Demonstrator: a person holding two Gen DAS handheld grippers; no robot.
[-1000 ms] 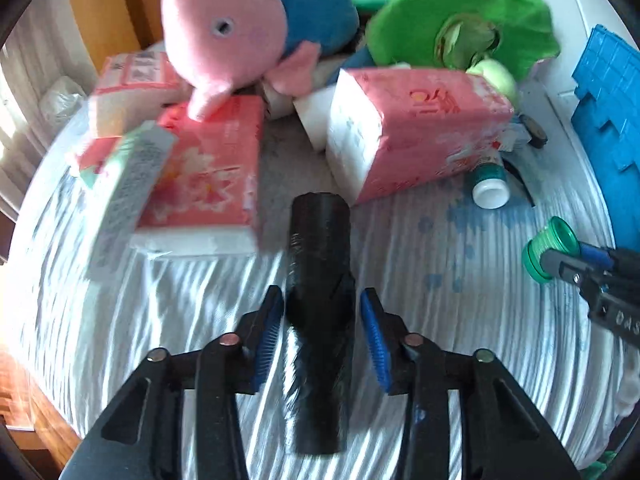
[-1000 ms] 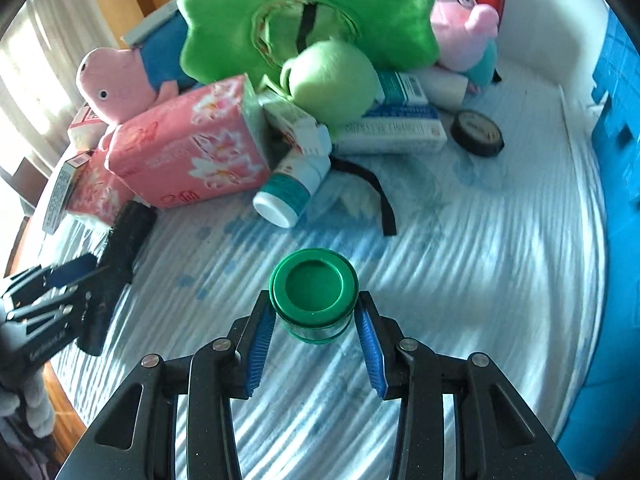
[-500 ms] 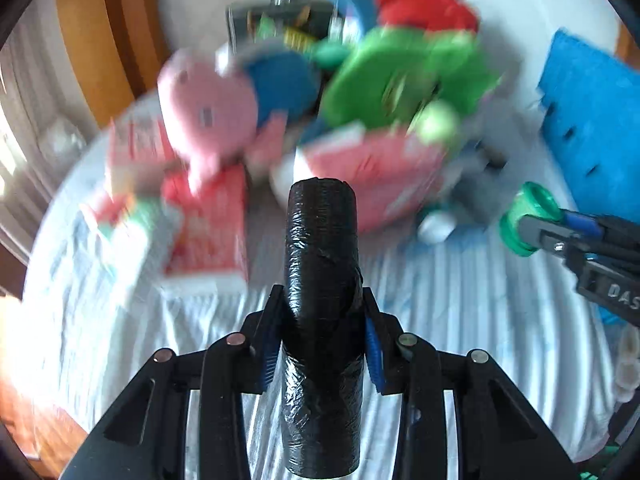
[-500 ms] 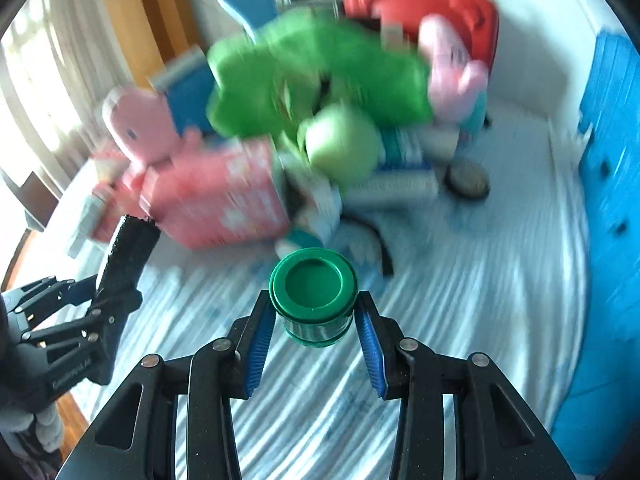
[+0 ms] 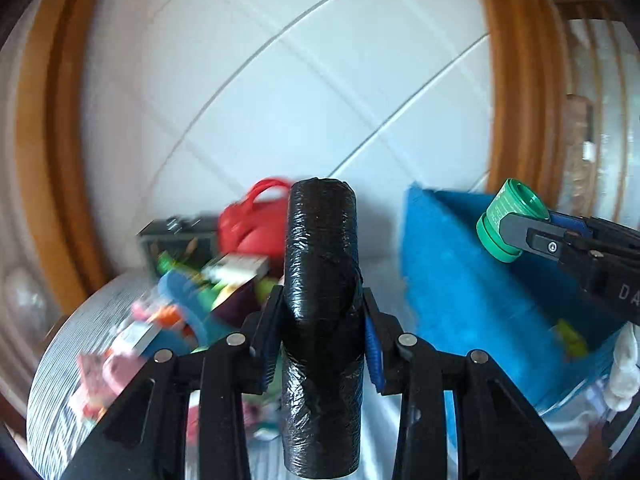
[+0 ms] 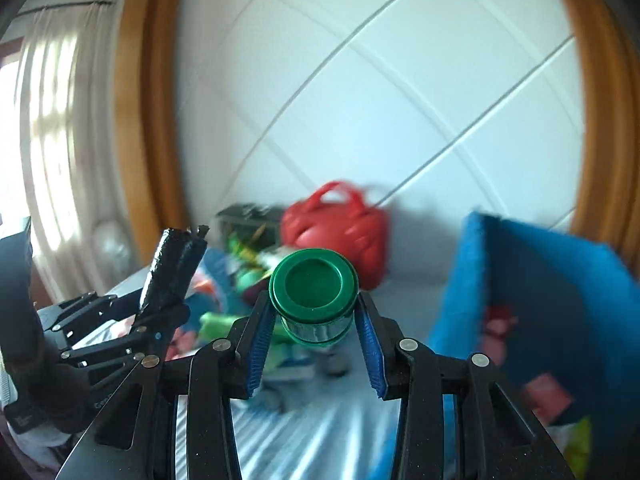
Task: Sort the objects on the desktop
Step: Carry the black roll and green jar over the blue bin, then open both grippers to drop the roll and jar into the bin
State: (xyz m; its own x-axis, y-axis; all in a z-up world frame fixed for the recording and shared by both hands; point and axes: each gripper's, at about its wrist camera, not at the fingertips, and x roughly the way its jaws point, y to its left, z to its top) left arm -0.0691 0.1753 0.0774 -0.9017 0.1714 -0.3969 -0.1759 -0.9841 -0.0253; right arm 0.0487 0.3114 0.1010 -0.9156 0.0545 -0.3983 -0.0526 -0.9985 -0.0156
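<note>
My left gripper (image 5: 320, 328) is shut on a black plastic-wrapped roll (image 5: 322, 320) and holds it upright, well above the table. It also shows at the left of the right wrist view, roll (image 6: 174, 268) in its fingers. My right gripper (image 6: 314, 320) is shut on a green-lidded jar (image 6: 313, 294), lifted too. That jar (image 5: 510, 220) shows at the right of the left wrist view, over the blue bin (image 5: 472, 280).
A blue bin (image 6: 560, 304) with a few items inside stands at the right. A blurred heap of toys and boxes (image 5: 192, 296), a red bag (image 6: 340, 232) and a dark box (image 5: 180, 240) lie at the back, by the white tiled wall.
Both grippers have risen and tilted up with their loads. The views now show the wall and the blue bin instead of the tabletop; the heap has dropped low in both frames.
</note>
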